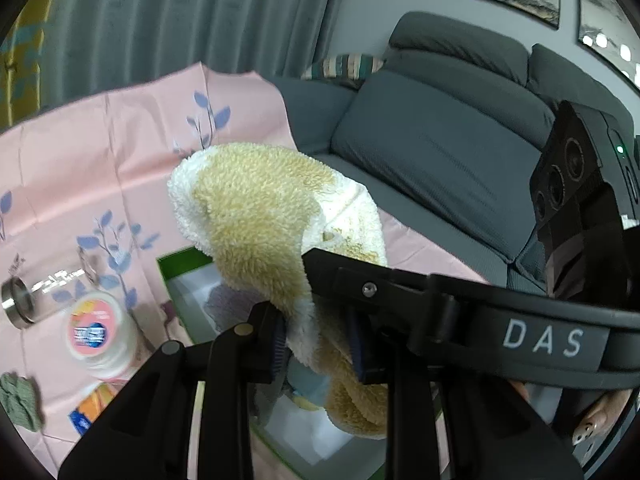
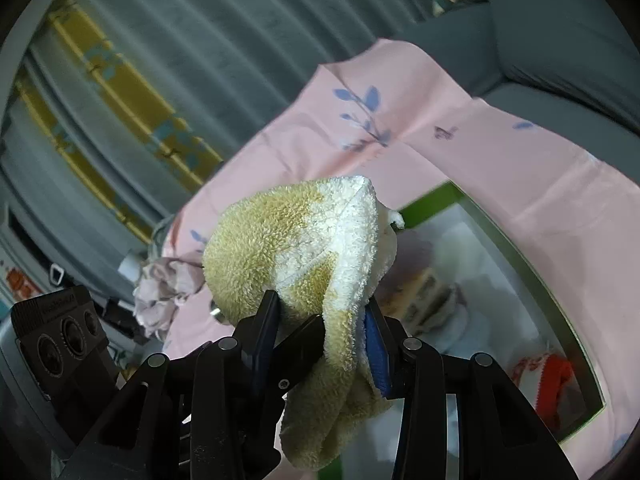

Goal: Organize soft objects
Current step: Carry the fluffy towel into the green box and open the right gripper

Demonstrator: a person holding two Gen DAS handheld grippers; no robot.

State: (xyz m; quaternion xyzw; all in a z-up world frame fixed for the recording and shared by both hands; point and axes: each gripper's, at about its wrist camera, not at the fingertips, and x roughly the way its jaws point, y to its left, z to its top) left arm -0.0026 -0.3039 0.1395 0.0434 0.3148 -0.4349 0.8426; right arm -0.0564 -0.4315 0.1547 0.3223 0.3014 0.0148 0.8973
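Observation:
A fluffy yellow-and-white towel [image 1: 256, 208] hangs bunched in the air between both grippers. In the left wrist view my left gripper [image 1: 318, 340] is shut on its lower fold. One of the right gripper's fingers [image 1: 340, 276] reaches in from the right and touches the same towel. In the right wrist view my right gripper [image 2: 320, 336] is shut on the towel [image 2: 304, 240], which droops below the pads. Beneath it stands a green-rimmed box [image 2: 532, 264] holding several soft cloths, among them a red-and-white one [image 2: 548, 372]. The towel hides part of the box [image 1: 176, 260].
A pink leaf-print tablecloth [image 1: 100, 152] carries a glass jar [image 1: 44, 292], a white tub [image 1: 96, 332], a green knit cloth [image 1: 20, 400] and an orange packet [image 1: 92, 408]. A crumpled pale cloth [image 2: 160, 292] lies at its edge. Behind are a grey sofa [image 1: 440, 140] and curtains [image 2: 200, 40].

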